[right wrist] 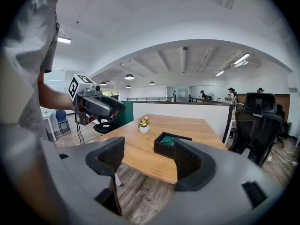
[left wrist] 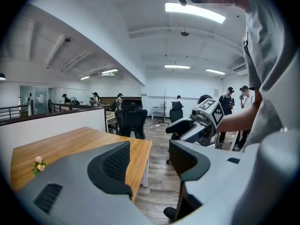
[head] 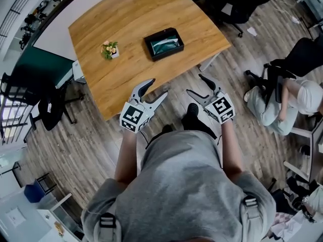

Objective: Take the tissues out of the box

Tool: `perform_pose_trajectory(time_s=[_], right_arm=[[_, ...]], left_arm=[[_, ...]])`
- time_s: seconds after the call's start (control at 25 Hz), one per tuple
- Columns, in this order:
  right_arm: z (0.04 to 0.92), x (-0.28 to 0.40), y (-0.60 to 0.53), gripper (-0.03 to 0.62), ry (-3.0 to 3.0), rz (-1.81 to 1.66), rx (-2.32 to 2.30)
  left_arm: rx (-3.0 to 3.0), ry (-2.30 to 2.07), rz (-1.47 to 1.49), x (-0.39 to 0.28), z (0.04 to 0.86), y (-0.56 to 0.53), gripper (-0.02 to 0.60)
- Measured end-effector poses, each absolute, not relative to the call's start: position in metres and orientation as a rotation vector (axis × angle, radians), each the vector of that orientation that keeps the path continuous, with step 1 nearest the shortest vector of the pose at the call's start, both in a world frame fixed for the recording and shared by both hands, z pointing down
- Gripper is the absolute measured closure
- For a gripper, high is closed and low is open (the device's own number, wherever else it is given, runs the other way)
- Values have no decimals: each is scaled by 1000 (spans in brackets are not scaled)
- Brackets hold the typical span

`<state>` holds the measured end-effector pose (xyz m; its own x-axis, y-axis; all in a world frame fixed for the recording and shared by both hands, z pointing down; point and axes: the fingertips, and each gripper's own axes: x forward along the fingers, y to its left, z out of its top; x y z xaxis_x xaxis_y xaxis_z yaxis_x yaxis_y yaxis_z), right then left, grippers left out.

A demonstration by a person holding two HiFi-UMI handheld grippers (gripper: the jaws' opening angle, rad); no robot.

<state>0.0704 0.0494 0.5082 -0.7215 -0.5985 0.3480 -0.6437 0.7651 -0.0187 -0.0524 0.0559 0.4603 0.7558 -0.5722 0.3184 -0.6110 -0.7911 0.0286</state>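
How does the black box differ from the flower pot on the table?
The box is black, low, rectangular and larger; the flower pot is small, white and upright. The box holds something green; the flower pot holds blossoms. Both stand on the wooden table.

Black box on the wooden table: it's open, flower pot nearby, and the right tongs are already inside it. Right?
No. The black box is open on the wooden table, flower pot nearby, but the right tongs are not inside it: the head view shows them open, short of the table's edge.
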Motion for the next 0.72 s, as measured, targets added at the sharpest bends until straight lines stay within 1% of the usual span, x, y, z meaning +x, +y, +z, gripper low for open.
perform_pose_trajectory(time_s=[0.48,0.72], right_arm=[[517,116,-18,272,-2714,165,776],[526,123,-38,272,-2745,162,703]], left_arm=[[2720,-1160,490,-5,468,9,318],[2706,-1222,525,12,469,-4,318]])
